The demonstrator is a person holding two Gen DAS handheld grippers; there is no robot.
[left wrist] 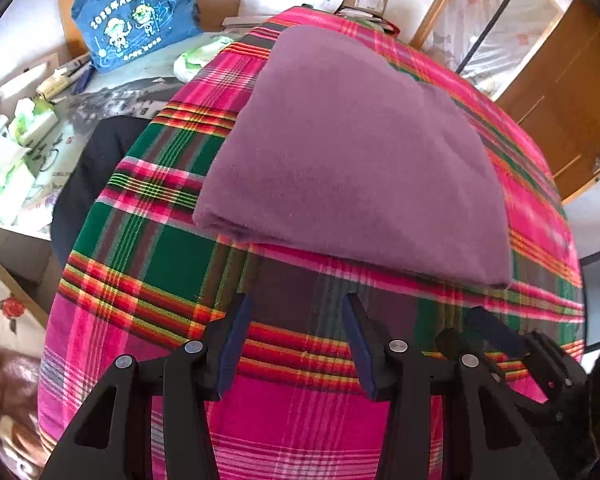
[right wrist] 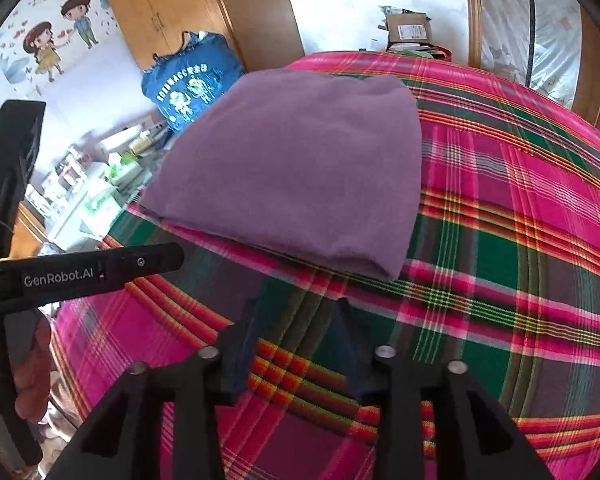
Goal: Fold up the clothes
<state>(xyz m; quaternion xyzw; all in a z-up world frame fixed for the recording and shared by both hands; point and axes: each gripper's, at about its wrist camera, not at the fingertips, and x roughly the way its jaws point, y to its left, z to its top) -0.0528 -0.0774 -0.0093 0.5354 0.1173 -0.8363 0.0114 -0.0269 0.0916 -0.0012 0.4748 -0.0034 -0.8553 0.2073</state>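
**Folded purple garment resting, both grippers standing off**

Lying flat as a neat, thick rectangle: the purple garment [left wrist: 352, 152], on the plaid cloth [left wrist: 148, 248], layers stacked and near edge doubled over, so likely set there as a finished fold. Hovering just short of the garment's near edge: the left gripper [left wrist: 296, 312], jaws parted, nothing between them. Hanging likewise near that same edge, slightly toward the garment's right corner: the right gripper [right wrist: 300, 316], jaws spread and empty. Sitting well beyond the garment's far left side, off the cloth: a blue bag [left wrist: 136, 24].
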